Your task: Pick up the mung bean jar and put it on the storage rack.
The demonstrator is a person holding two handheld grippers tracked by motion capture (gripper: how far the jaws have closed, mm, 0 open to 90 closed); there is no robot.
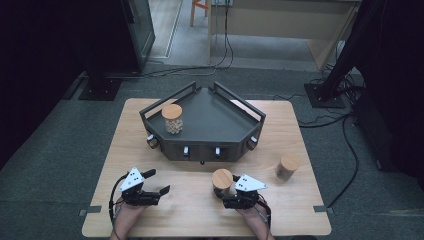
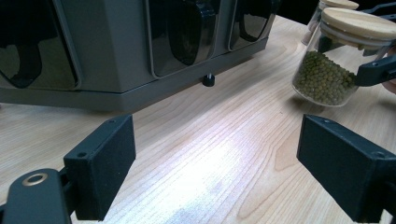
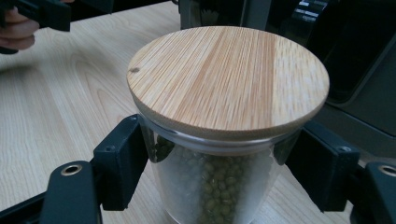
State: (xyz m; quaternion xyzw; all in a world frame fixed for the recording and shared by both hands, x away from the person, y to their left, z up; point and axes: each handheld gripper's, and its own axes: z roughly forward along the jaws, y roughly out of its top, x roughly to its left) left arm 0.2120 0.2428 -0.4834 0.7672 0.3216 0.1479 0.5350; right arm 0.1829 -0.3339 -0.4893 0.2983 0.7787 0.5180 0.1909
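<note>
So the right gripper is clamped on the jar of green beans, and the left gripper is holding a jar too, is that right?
Not quite. The right gripper is indeed clamped on the jar of green beans, but the left gripper holds nothing: in the left gripper view its jaws stand wide apart over the bare table.

Jars and tray stand (image 1: 202, 125) on a table (image 1: 150, 200), grippers at the near edge.

The stand sits at the table's far middle, one jar (image 1: 172, 119) on its left part. A second jar (image 1: 222, 182) stands before the stand, between the right gripper's (image 1: 226, 192) jaws. A third jar (image 1: 287, 167) stands to its right, near the stand's right corner. The left gripper (image 1: 157, 181) lies at near left, well apart from the jars.
</note>
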